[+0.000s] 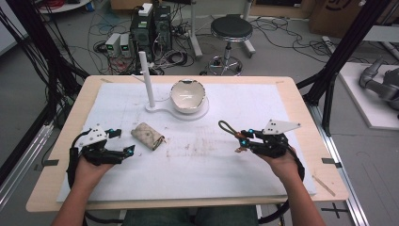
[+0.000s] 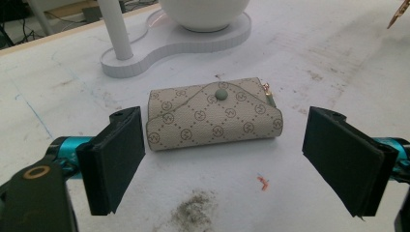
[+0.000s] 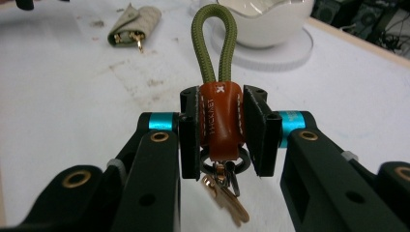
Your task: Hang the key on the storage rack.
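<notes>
Clamping the keychain [image 3: 220, 118] by its brown leather tab, the right gripper [image 3: 223, 130] holds it above the bench [image 1: 282, 84]; the left gripper [image 2: 225, 159], jaws wide and empty, faces the patterned pouch [image 2: 212, 113] lying between them.

I am looking down on a pale wooden surface [image 1: 301, 101] with a stained white sheet [image 1: 197, 155] lying over most of it. Beyond it, a grey floor [image 1: 282, 52] is stretching away, with cables trailing across it. A black round stool [image 1: 231, 29] is standing behind the surface, and computer towers [image 1: 150, 29] are sitting to its left. Black frame struts [image 1: 346, 47] are slanting down at the right.
</notes>
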